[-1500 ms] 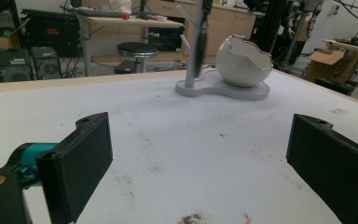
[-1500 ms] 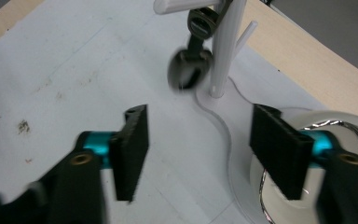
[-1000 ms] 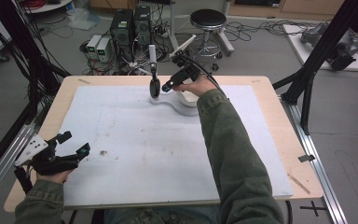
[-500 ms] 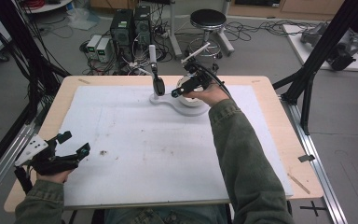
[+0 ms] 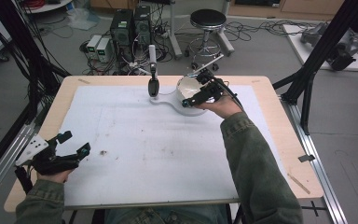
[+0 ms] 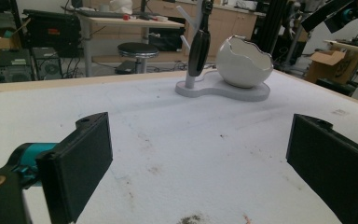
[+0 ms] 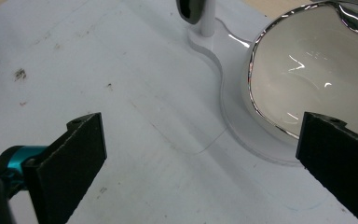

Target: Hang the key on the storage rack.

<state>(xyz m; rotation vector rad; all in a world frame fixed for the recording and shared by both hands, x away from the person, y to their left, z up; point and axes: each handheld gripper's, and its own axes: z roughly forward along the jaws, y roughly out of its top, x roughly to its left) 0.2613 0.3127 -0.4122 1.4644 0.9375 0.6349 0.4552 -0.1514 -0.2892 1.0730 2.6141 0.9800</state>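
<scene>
**A:** Egg-shaped bowl point(image 5: 189, 94) sits on its white stand point(image 5: 168, 100) at the far side of the bench point(image 5: 279, 135), next to the post holding a dark utensil point(image 5: 153, 86). Your right hand-held gripper point(image 5: 199, 93) hovers at the bowl's near rim, jaws spread wide, nothing between them.

**B:** How should I go in?

**A:** My guess is you're after the bowl. The rim point(image 7: 251, 100) looks thin, jagged and glossy, so let one jaw pass inside it and one outside, then close slowly; you may find it slips.

**B:** And my arms?

**A:** Your right forearm point(image 5: 251, 163) reaches well forward, wrist turned leftward. Your left hand-held gripper point(image 5: 72, 147) rests at the near left corner, jaws apart, empty, well away from the stand.
</scene>
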